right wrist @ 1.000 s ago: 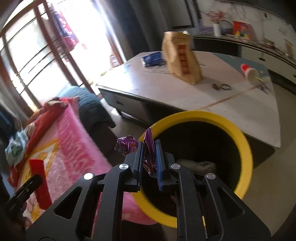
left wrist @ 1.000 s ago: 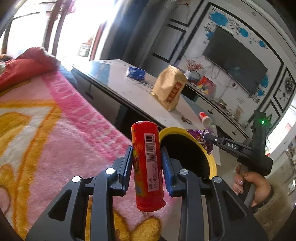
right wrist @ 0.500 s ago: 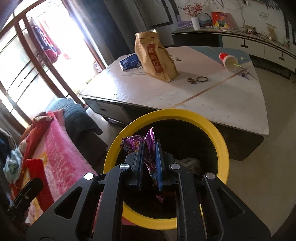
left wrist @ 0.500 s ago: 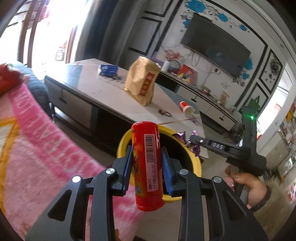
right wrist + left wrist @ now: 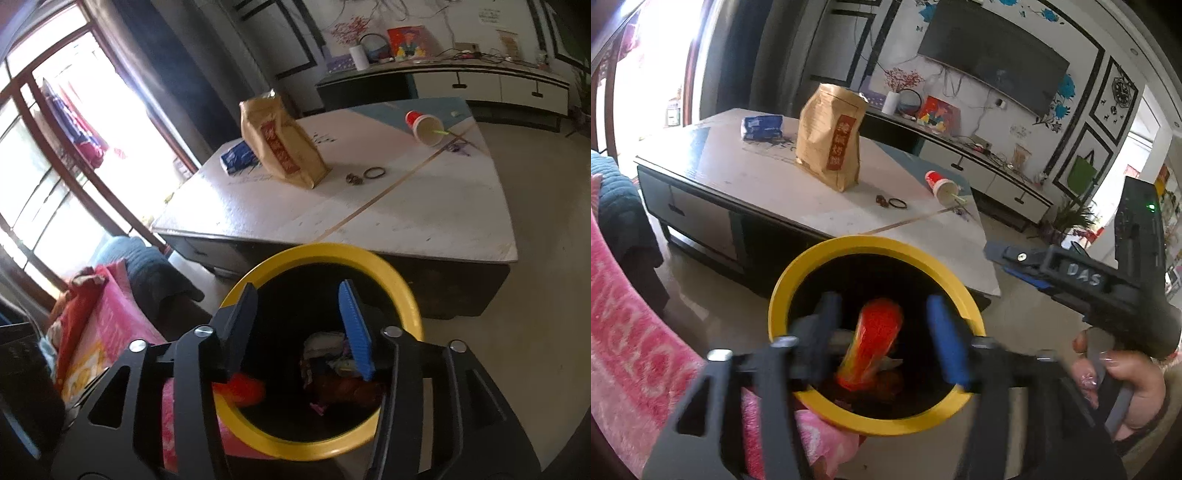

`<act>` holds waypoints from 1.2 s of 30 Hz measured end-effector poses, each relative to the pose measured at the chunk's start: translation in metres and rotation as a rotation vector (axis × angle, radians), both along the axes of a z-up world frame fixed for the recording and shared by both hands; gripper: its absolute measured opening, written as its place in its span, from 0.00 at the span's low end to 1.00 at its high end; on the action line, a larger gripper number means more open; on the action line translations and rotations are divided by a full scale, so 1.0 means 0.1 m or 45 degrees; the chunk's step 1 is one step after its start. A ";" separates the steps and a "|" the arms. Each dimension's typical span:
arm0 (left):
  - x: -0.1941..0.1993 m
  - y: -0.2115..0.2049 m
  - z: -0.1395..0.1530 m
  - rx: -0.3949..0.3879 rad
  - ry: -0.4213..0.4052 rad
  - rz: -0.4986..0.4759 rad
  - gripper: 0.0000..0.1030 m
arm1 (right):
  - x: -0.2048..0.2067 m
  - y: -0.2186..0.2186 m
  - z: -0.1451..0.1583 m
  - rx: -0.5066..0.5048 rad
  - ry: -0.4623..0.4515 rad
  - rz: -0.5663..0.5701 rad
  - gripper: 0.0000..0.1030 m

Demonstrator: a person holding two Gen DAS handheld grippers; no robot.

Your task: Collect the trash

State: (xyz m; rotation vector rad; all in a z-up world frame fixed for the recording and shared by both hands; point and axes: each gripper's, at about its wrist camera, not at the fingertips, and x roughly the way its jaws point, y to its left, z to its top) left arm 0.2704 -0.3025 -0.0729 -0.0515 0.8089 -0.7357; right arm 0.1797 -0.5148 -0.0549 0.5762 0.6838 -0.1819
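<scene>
Left claw (image 5: 882, 332) opening; red can (image 5: 871, 343) tilted, top up, over yellow bin (image 5: 783, 288).

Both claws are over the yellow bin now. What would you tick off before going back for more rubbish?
1. Left gripper has let go: ok, jaws opening, red tube loose between them and tipping into the yellow bin.
2. Right gripper empty: ok, jaws opening, nothing between them.
3. Purple wrapper in the bin: cannot tell, contents too jumbled.
4. Tube fully settled: not ok, it is blurred, mid-fall.
5. Trash left on the table: ok to fetch, red cup and brown bag are there.
</scene>
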 end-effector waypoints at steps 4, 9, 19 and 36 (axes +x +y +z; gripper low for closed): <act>-0.02 0.02 0.01 0.011 -0.021 -0.003 0.72 | -0.13 -0.03 0.06 -0.015 -0.023 -0.012 0.46; -0.11 0.18 0.09 0.022 -0.058 0.029 0.89 | -0.27 0.05 0.17 -0.053 -0.052 -0.003 0.58; -0.42 0.78 0.40 0.010 -0.192 0.183 0.94 | -0.62 0.53 0.42 -0.255 -0.161 0.034 0.87; -1.21 1.79 0.76 0.007 -0.466 0.433 0.94 | -1.22 1.56 0.52 -0.502 -0.451 0.013 0.89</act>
